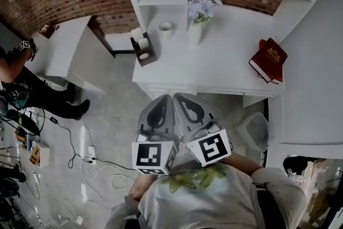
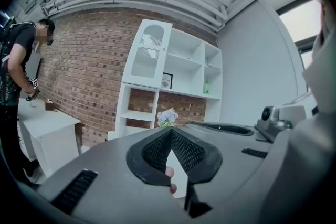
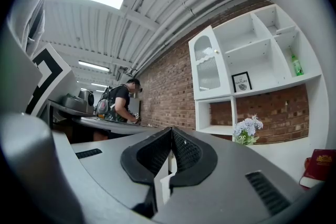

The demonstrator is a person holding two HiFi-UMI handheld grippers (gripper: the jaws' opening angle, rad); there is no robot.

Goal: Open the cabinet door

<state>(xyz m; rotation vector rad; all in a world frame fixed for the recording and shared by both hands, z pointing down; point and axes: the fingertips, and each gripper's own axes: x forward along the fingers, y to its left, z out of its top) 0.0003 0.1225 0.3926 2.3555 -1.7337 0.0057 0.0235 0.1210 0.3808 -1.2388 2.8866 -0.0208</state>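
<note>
Left tool (image 2: pixel 170 130) jaws together | right tool (image 3: pixel 171 130) jaws together | vase (image 1: pixel 194 34) holds flowers (image 1: pixel 203 7)

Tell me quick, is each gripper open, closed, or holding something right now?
Left grey gripper: jaws closed, tips together, holding nothing.
Right grey gripper: jaws closed, tips together, holding nothing.

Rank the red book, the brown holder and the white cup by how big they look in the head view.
Largest to smallest:
1. red book
2. brown holder
3. white cup
The gaps are plain, and all three sit on the same white counter.
</note>
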